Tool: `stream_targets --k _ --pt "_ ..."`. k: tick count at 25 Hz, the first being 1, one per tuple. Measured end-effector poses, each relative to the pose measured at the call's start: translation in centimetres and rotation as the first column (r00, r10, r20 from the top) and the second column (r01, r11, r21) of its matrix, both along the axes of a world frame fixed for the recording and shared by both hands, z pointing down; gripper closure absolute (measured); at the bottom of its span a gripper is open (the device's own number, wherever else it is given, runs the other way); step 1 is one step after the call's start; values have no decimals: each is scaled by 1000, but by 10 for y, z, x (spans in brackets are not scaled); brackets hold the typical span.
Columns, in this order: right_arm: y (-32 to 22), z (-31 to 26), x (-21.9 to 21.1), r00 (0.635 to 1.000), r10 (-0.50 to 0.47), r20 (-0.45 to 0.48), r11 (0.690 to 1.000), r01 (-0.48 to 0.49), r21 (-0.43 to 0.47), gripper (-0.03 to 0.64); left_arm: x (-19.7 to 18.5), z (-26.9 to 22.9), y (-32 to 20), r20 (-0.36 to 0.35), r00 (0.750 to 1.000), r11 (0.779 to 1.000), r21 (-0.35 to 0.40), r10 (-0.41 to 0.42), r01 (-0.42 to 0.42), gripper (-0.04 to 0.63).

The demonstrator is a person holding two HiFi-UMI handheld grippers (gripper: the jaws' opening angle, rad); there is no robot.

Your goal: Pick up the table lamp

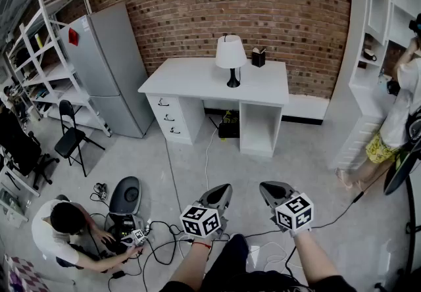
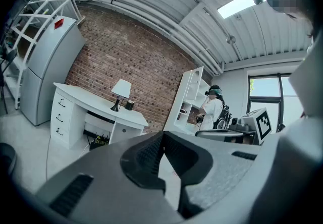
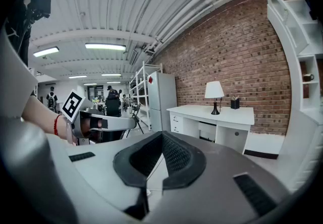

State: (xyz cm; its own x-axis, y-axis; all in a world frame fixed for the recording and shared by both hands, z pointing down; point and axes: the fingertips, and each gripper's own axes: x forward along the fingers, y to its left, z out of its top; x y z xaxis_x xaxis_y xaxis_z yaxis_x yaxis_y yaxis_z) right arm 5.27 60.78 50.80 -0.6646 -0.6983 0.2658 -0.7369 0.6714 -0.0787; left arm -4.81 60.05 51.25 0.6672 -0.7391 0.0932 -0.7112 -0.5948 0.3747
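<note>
Where desk (image 1: 197, 80) stands, table lamp (image 1: 231, 59) upright

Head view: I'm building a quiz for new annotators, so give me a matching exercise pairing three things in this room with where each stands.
Things:
1. table lamp
2. fridge
3. black chair

Places:
A. on the floor by the white shelf rack
B. on top of the white desk
C. standing left of the desk

Pairs: 1-B, 2-C, 3-A
</note>
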Motion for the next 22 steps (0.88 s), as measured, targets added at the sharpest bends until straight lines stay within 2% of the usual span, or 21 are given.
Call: stream_targets --k 10,18,22 --pt "-117 -1 -20 1000 17 6 1000 -17 5 615 -9 -7 -113 73 997 999 42 27 -30 589" --pt "-208 7 -27 998 65 -9 998 -65 -4 615 -13 2 -203 86 994 998 26 63 -65 589" --pt "-239 11 -20 992 120 34 993 -120 -13 615 -14 6 -233 69 995 997 15 78 -80 589"
